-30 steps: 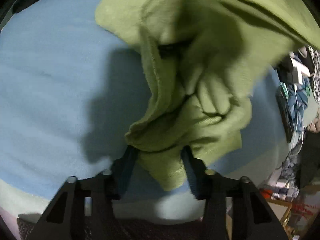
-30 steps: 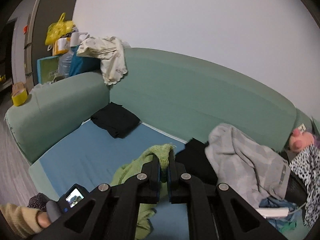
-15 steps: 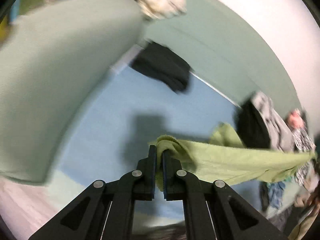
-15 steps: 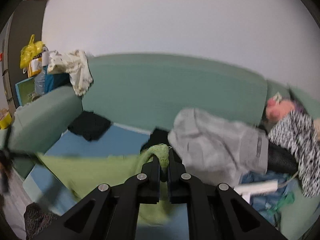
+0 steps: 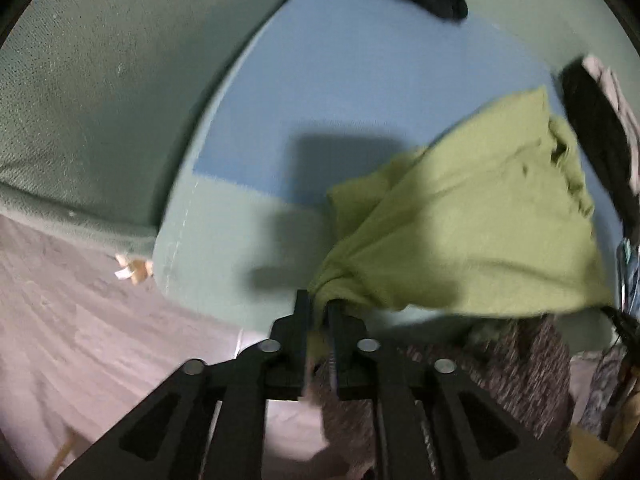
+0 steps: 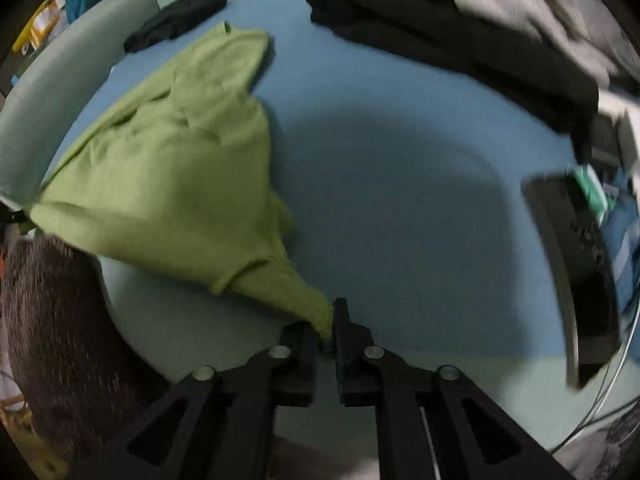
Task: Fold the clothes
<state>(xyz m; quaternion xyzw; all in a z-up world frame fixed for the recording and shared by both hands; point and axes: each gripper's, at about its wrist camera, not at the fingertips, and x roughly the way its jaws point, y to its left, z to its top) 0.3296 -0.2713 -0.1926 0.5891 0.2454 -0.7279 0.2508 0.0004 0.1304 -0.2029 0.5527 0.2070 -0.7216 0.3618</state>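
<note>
While the olive-green knit garment [image 6: 172,172] stretches taut, left gripper [image 5: 319,312] and right gripper [image 6: 328,322] – jaws just easing apart – pinch its bunched corners; pad contact blurred.

Dim indoor light, motion blur, fisheye warp, dark vignette at edges.

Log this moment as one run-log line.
step: spreading green garment over blue cushion | left gripper: jaws just opening, cloth between | right gripper: jaws just opening, cloth between

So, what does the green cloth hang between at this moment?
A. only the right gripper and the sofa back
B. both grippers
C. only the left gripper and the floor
B: the green cloth runs into the right gripper and the left gripper.
</note>
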